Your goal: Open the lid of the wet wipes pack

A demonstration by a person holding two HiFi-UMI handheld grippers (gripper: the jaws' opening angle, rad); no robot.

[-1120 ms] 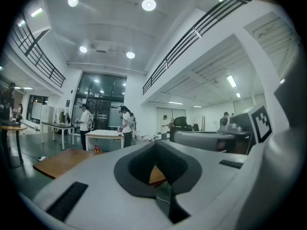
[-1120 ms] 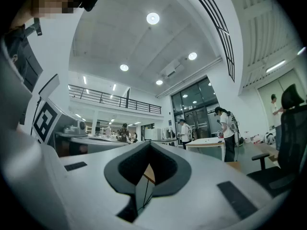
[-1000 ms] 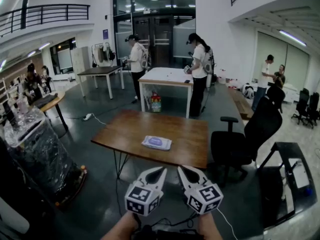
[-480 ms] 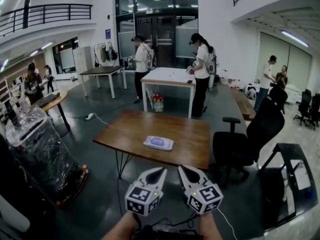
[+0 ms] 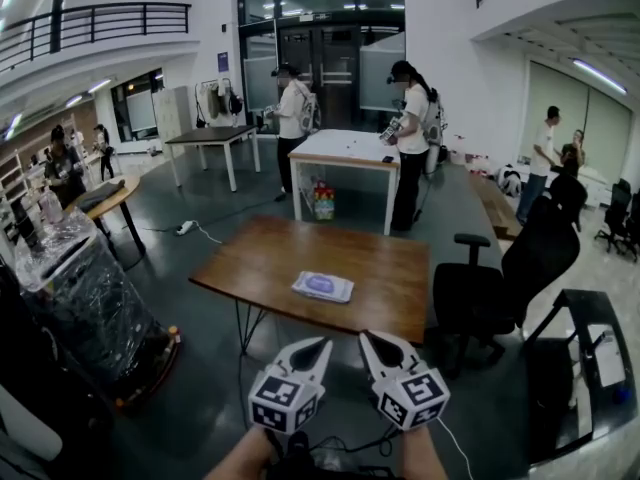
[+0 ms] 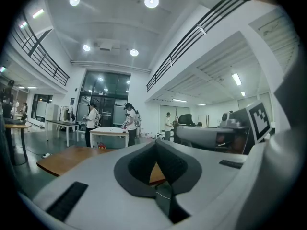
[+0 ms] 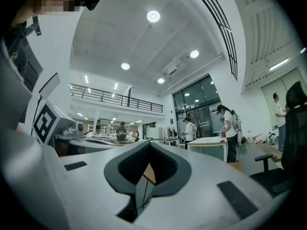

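Observation:
The wet wipes pack lies flat in the middle of the brown wooden table, its lid down. Both grippers hang low in the head view, well short of the table's near edge and apart from the pack. My left gripper is shut with nothing in it, its tips meeting in the left gripper view. Beside it, my right gripper is also shut and empty, as the right gripper view shows. Both point level toward the table.
A black office chair stands at the table's right end, with a black stand nearer me. A plastic-wrapped load sits at the left. Two people stand by a white table behind.
The table and pack have slid slightly right in the head view as the camera shifted. Both grippers keep their places and stay shut.

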